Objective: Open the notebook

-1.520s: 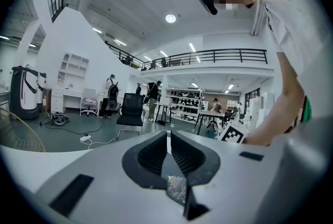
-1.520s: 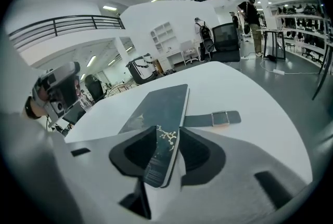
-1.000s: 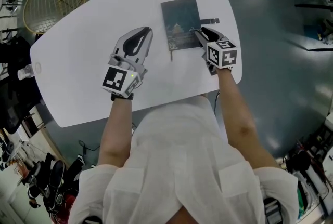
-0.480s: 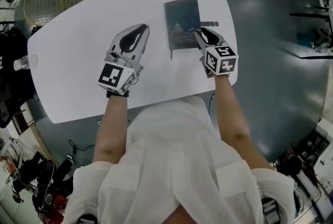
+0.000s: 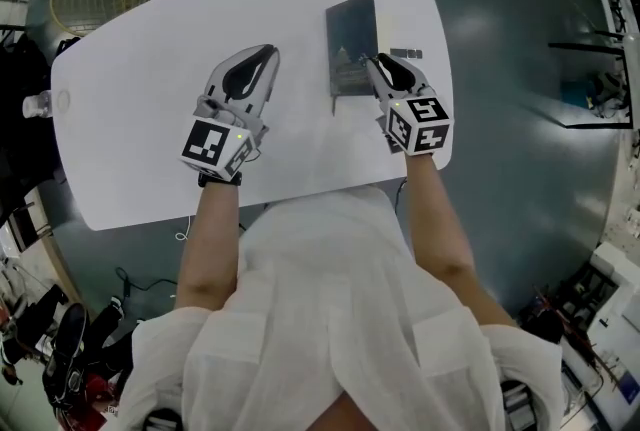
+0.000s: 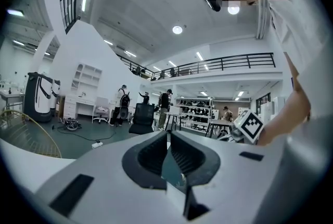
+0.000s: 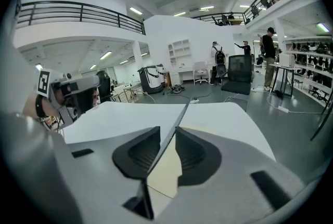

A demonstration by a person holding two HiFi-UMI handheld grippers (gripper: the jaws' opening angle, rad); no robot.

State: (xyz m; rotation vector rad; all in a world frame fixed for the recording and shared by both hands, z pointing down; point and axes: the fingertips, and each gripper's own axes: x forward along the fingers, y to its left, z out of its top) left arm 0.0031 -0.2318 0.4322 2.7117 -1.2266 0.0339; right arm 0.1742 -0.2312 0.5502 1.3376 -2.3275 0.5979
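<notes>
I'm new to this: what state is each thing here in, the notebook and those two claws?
notebook: partly open, cover lifted off a cream page.
right gripper: jaws closing around the lifted cover's edge, not yet pinching it.
left gripper: jaws shut, empty, over the table.

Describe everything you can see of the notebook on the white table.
The notebook is a slim, dark rectangle with a faint pale picture on its front, lying on the far right part of the white table. Its thin, stiff-looking cover is raised along the right side, baring a cream page beneath. The cover's edge runs between the jaws of the right tongs, which are closing on it.
</notes>
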